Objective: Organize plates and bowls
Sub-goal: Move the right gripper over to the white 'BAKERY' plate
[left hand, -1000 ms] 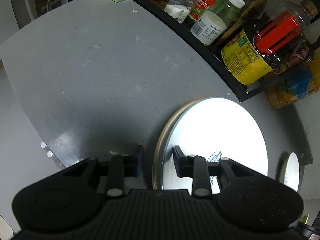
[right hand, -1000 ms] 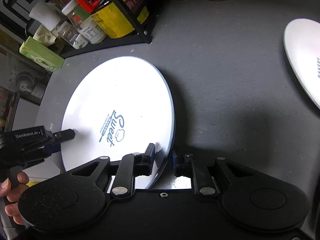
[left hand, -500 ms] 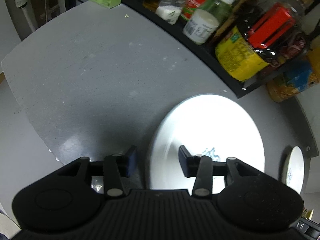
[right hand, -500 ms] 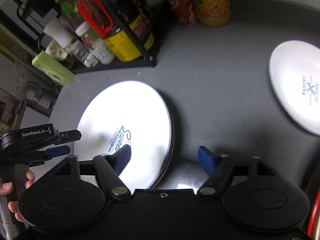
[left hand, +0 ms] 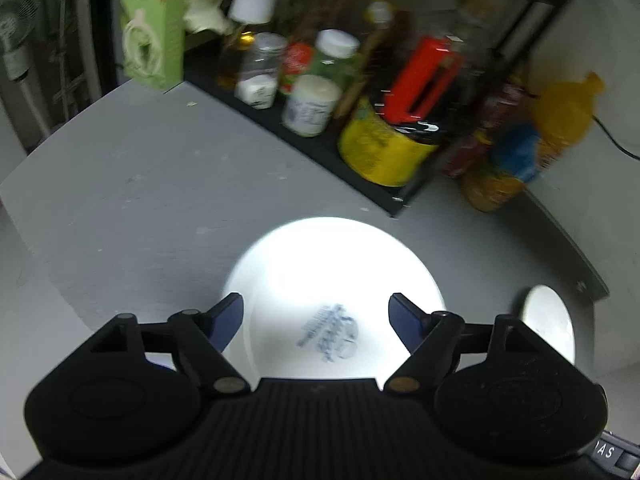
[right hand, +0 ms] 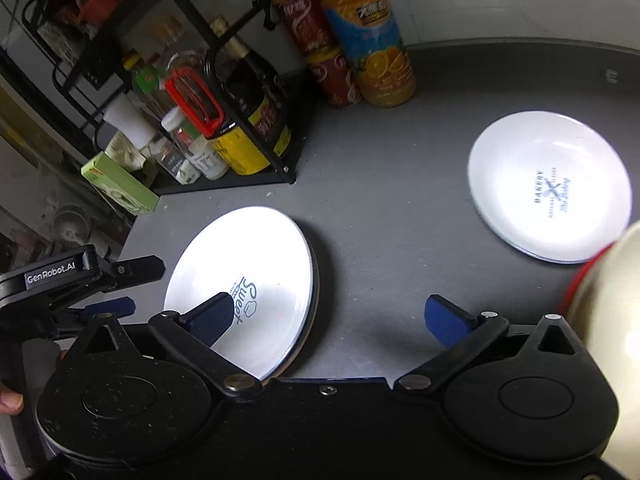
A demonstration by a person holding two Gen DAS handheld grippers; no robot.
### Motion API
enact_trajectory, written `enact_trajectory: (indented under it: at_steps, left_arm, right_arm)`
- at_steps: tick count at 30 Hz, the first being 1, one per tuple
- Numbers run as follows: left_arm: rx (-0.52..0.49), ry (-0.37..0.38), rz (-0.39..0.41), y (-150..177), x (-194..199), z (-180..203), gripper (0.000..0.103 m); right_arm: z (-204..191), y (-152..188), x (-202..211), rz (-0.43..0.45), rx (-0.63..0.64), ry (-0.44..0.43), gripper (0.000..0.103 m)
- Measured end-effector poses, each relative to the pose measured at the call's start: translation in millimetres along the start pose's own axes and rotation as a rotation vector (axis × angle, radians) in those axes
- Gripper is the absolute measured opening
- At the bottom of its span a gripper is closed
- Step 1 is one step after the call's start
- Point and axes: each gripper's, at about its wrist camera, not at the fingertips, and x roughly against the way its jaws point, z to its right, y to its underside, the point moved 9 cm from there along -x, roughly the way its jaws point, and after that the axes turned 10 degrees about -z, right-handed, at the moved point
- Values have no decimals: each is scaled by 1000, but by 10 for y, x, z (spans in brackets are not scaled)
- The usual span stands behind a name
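The room is dim, and a strong light from near each camera falls on the white plate (left hand: 336, 272), so its surface is burnt out to pure white in the left wrist view. The shelf with bottles (left hand: 360, 92) is smeared by motion blur there. The right wrist view is sharper; the second plate (right hand: 548, 184) also glares. The grey countertop (right hand: 392, 216) darkens toward the corners, and its edges curve from the fisheye lens.
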Motion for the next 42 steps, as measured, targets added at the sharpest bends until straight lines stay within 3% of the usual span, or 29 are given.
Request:
enact_trajectory:
  at_steps: [12, 26, 42]
  left_arm:
    - [-156, 119, -53, 467, 223, 685, 98]
    - [-281, 178, -64, 716, 290, 1366, 99]
    - [-339, 218, -150, 598, -180, 2049, 99]
  right_arm:
    - [306, 172, 549, 76, -28, 14, 103]
    - [767, 138, 935, 135, -98, 66, 103]
    - [1364, -257, 944, 137, -179, 133, 103]
